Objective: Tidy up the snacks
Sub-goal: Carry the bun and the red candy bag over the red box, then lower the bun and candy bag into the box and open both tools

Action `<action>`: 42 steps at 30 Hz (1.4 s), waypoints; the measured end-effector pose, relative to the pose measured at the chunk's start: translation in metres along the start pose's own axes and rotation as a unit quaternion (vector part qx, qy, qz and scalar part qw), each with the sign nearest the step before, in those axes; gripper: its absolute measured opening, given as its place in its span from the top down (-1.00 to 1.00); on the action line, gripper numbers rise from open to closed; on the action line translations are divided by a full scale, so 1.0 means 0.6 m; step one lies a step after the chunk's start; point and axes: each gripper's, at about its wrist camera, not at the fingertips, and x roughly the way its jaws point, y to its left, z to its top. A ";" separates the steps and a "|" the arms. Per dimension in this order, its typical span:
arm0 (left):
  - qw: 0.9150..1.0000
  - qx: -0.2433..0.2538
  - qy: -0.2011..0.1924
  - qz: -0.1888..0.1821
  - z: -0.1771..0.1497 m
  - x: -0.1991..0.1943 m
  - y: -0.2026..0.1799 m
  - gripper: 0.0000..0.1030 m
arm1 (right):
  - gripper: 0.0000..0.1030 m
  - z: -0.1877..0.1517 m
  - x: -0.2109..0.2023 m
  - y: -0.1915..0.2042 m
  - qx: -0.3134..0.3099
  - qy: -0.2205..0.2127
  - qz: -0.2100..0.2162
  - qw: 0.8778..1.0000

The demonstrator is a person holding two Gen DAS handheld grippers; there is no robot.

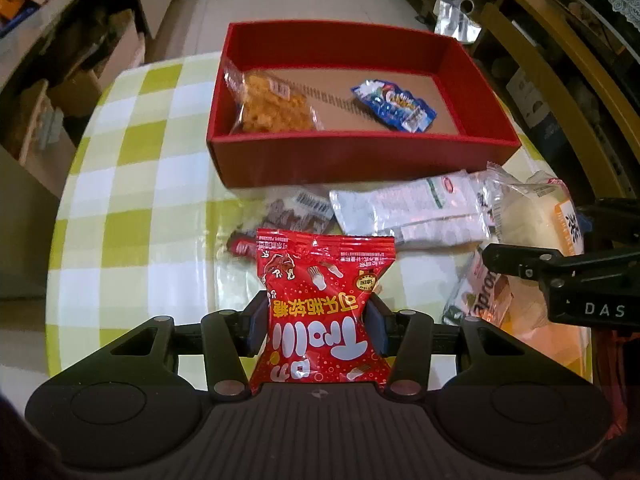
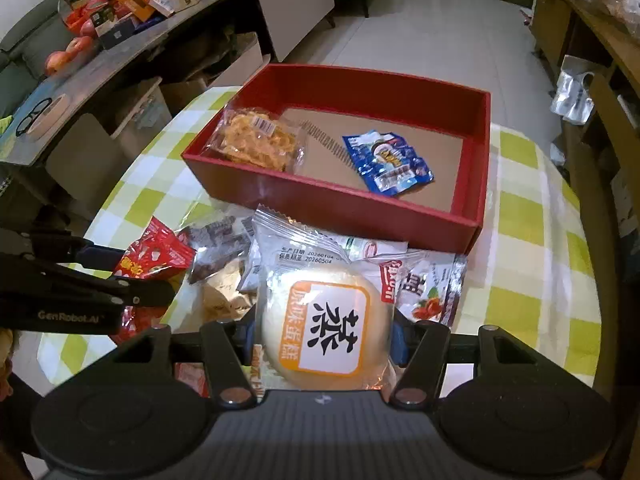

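My left gripper (image 1: 318, 326) is shut on a red candy packet (image 1: 324, 304), held above the checked tablecloth. My right gripper (image 2: 324, 338) is shut on a wrapped round steamed cake (image 2: 326, 320) with an orange-bordered label. Beyond both stands a red box (image 1: 360, 160) with a brown floor. A clear bag of orange rings (image 1: 272, 108) lies in its left part and a blue snack packet (image 1: 394, 106) in its right part. The right gripper (image 1: 532, 256) shows at the right edge of the left wrist view, and the left gripper (image 2: 132, 276) at the left edge of the right wrist view.
A heap of loose snack packets (image 1: 408, 208) lies on the table (image 1: 132, 168) between the box and the grippers, white, silver and brown ones among them. The round table's edge curves off to the left. Shelves with clutter (image 2: 120, 12) stand beyond, and wooden furniture (image 1: 560, 60) on the right.
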 end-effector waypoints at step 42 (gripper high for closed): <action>0.995 -0.020 -0.071 0.060 0.225 0.070 -0.019 -0.12 | -0.28 0.183 0.102 -0.067 0.011 -0.047 -0.058 0.997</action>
